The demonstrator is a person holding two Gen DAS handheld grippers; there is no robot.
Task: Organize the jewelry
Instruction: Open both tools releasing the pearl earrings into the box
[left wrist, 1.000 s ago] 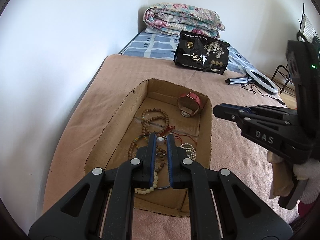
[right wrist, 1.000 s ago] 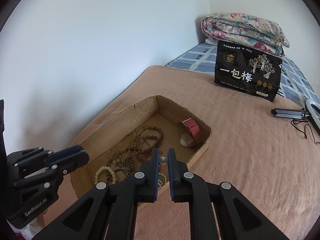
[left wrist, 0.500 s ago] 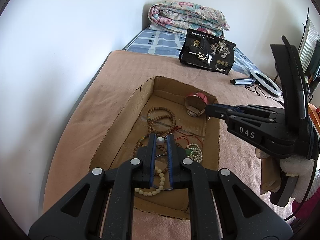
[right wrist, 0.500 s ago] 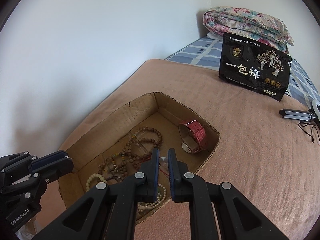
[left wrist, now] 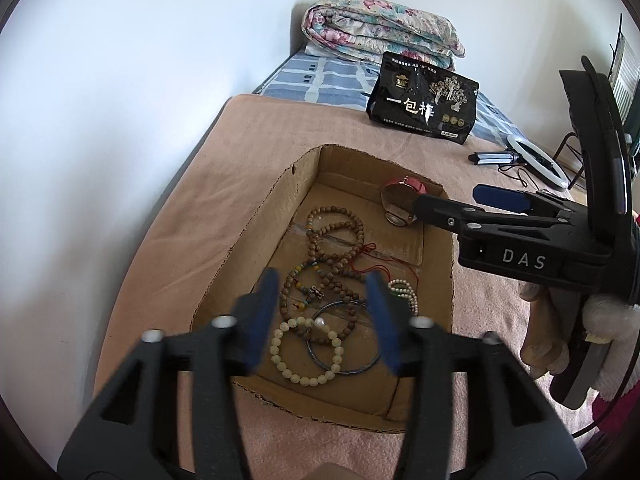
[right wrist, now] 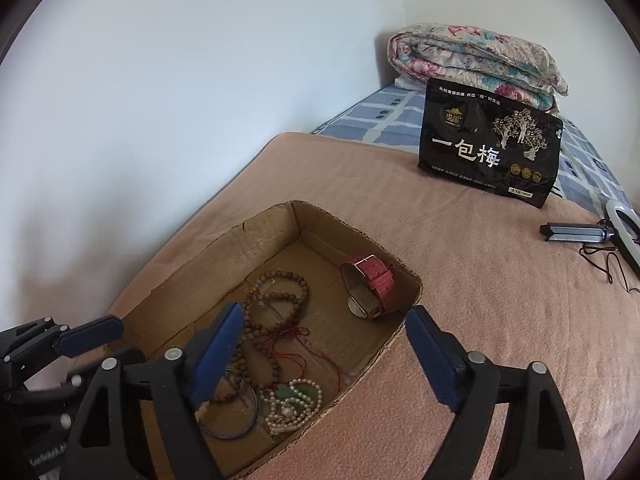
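Note:
A shallow cardboard box (left wrist: pixel 256 236) (right wrist: pixel 276 216) lies on a pink blanket and holds the jewelry. Inside are brown wooden bead strands (left wrist: pixel 336 236) (right wrist: pixel 276 300), a pale bead bracelet (left wrist: pixel 306 350), a thin dark bangle (left wrist: pixel 344 336) (right wrist: pixel 232 412), a white and green bead bracelet (left wrist: pixel 404 292) (right wrist: pixel 296 400) and a red-strapped watch (left wrist: pixel 400 196) (right wrist: pixel 372 288). My left gripper (left wrist: pixel 324 316) hovers over the near end of the box, its jaws opening, nothing between them. My right gripper (right wrist: pixel 320 356) hangs over the box's right wall, jaws opening wide and empty; it also shows from the side (left wrist: pixel 472 204).
A black snack bag (left wrist: pixel 424 104) (right wrist: pixel 488 148) stands farther back on the blanket. A folded floral quilt (left wrist: pixel 380 28) (right wrist: pixel 476 60) rests by the wall on a blue checked sheet. A ring light with its folded stand (left wrist: pixel 532 156) (right wrist: pixel 584 236) lies at right. White wall on the left.
Both grippers were shut half a second ago and now stand open, the right one wider. Neither hand has shifted much over the box.

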